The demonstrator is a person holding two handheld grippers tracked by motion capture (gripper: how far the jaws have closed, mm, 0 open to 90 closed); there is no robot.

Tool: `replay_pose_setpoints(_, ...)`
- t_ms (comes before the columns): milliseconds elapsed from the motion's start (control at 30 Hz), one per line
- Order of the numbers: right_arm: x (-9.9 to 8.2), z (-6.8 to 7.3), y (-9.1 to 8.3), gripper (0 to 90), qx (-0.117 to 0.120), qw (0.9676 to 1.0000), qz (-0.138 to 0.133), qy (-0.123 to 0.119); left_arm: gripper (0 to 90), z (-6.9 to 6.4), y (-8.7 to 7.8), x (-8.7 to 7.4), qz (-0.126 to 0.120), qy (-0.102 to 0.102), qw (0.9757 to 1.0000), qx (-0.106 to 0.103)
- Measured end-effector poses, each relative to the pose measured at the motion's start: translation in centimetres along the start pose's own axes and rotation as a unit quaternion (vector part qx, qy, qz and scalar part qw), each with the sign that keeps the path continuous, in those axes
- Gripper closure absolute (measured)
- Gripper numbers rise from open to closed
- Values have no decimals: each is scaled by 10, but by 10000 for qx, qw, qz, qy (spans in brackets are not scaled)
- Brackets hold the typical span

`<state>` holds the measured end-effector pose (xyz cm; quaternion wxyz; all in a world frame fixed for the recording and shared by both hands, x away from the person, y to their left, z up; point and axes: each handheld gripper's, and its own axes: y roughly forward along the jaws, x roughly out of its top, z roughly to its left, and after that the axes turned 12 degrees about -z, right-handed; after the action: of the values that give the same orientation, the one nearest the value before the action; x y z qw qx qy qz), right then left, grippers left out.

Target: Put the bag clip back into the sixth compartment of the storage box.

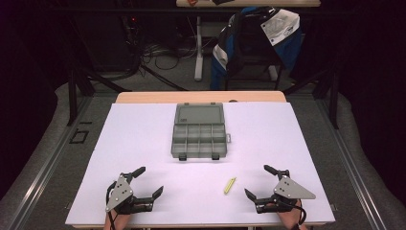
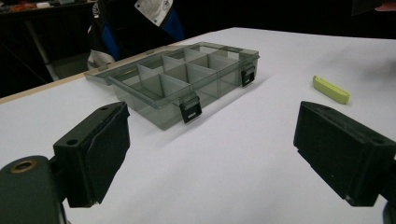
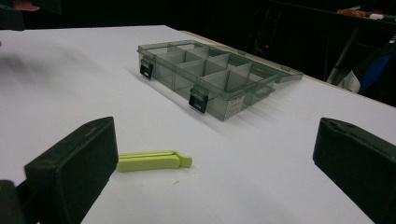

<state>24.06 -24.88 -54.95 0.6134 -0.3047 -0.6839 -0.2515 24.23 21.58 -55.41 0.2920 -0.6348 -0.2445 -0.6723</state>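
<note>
A clear grey compartment box point(image 1: 198, 135) lies open at the middle of the white table, its lid point(image 1: 199, 114) folded back flat and two black latches on its near side. Its divided cells look empty point(image 2: 187, 77) point(image 3: 210, 74). A small yellow-green clip point(image 1: 230, 186) lies flat on the table between the box and the front edge, nearer my right gripper point(image 3: 154, 162) point(image 2: 330, 89). My left gripper point(image 1: 148, 181) rests open near the front left edge, holding nothing. My right gripper point(image 1: 258, 181) rests open near the front right edge, also holding nothing.
The white table surface point(image 1: 143, 139) has a wooden edge at the back point(image 1: 201, 97). Beyond it stand a chair draped with a blue and white jacket point(image 1: 258, 38), cables on the floor and another table leg point(image 1: 198, 48). Dark frame legs flank both sides.
</note>
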Motion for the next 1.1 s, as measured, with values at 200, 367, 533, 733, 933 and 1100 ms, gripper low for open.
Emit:
replay_pose_setpoints(200,0,0,0,0,5,10000,20,15,107,-4,9,0,67,-69,9999,-101)
replay_pose_setpoints(367,-1,0,1,0,21,10000,23,19,107,-8,18,2,207,-178,9993,-254)
replay_pose_setpoints(533,-1,0,0,0,23,10000,39,26,106,-11,25,4,306,-172,9990,-290)
replay_pose_setpoints(733,-1,0,0,0,38,10000,40,25,105,-14,36,7,363,-216,9984,-381)
replay_pose_setpoints(933,-1,0,0,0,47,10000,38,27,104,-17,47,12,422,-278,9976,-479)
replay_pose_setpoints(1100,0,0,0,0,49,10000,14,-6,104,-21,56,17,535,-342,9965,-538)
